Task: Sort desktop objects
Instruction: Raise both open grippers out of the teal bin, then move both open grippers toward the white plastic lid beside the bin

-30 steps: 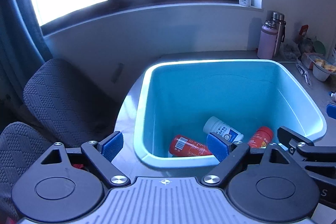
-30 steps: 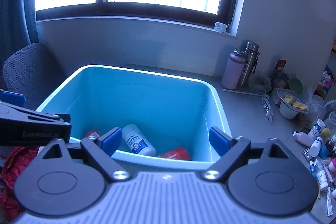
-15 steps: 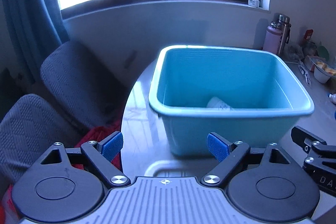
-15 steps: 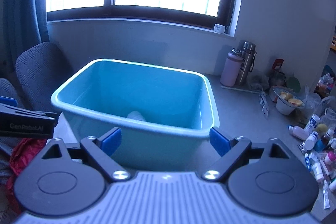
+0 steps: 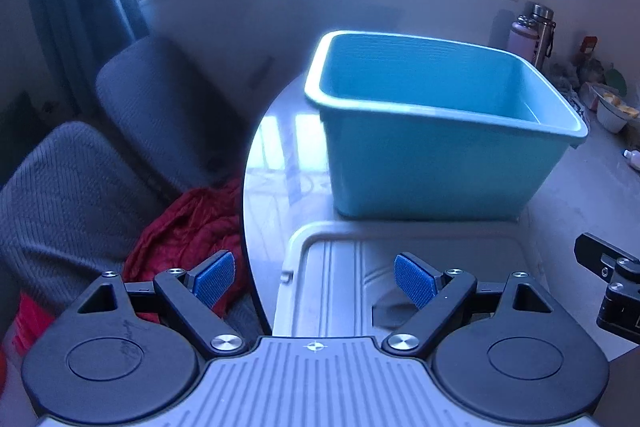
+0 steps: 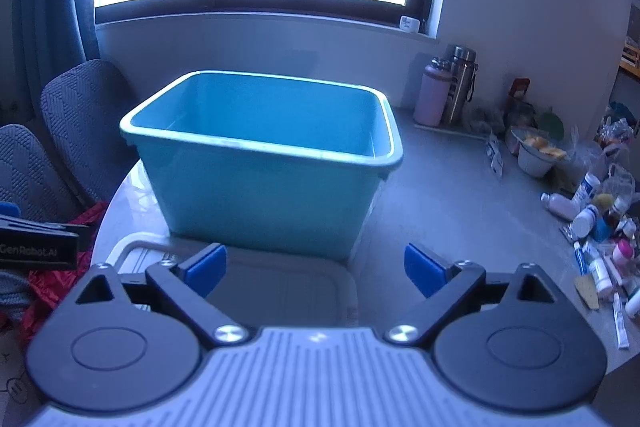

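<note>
A turquoise plastic bin [image 5: 440, 163] [image 6: 264, 195] stands on the grey table; its contents are hidden behind its near wall. A pale grey lid [image 5: 400, 267] [image 6: 288, 291] lies flat on the table in front of it. My left gripper [image 5: 314, 279] is open and empty, above the lid's left edge. My right gripper [image 6: 316, 267] is open and empty, above the lid's right part. A pile of small bottles and tubes [image 6: 600, 227] lies on the table at the right.
Two flasks [image 6: 444, 91] and a white bowl [image 6: 534, 155] stand at the back right near the wall. Grey chairs [image 5: 120, 131] with a red cloth [image 5: 192, 227] are left of the rounded table edge [image 5: 248, 211]. The other gripper shows at the right edge [image 5: 616, 287].
Both grippers have pulled back and lowered from above the bin. The bottles inside the bin have dropped out of sight and the lid has come into view.
</note>
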`<move>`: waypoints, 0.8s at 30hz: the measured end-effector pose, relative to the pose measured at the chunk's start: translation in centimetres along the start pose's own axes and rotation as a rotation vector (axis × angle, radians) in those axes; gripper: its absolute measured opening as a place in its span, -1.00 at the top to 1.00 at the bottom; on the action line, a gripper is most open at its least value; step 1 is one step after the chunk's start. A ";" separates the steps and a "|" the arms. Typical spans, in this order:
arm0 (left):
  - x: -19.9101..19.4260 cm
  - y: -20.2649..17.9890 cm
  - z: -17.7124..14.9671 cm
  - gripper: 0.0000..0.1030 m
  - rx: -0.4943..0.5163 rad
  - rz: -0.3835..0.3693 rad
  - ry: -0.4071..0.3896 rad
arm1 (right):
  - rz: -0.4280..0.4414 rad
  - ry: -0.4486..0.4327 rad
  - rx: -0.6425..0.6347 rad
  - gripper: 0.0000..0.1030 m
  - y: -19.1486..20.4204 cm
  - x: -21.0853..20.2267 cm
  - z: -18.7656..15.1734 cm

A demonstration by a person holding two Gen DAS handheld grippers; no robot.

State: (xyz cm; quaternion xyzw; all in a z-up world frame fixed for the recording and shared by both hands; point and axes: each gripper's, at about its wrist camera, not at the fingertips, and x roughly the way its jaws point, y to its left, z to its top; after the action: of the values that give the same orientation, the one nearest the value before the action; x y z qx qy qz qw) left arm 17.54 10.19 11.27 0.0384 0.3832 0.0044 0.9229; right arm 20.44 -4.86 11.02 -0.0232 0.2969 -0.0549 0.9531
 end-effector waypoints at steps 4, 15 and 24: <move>0.2 0.8 -1.6 -0.73 -0.011 0.005 0.026 | 0.001 0.020 0.019 -0.89 0.1 -0.4 -1.1; 2.7 2.4 -4.2 -0.73 -0.038 0.001 0.076 | -0.014 0.079 0.024 -1.00 0.4 0.5 -3.4; 5.4 2.5 -5.4 -0.73 -0.042 0.011 0.172 | -0.010 0.149 0.050 -1.00 -0.3 2.5 -5.1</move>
State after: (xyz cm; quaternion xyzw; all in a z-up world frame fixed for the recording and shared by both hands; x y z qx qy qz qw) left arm 17.60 13.21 3.83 0.0208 0.4606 0.0205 0.8871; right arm 19.57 -5.50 5.47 0.0032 0.3652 -0.0688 0.9284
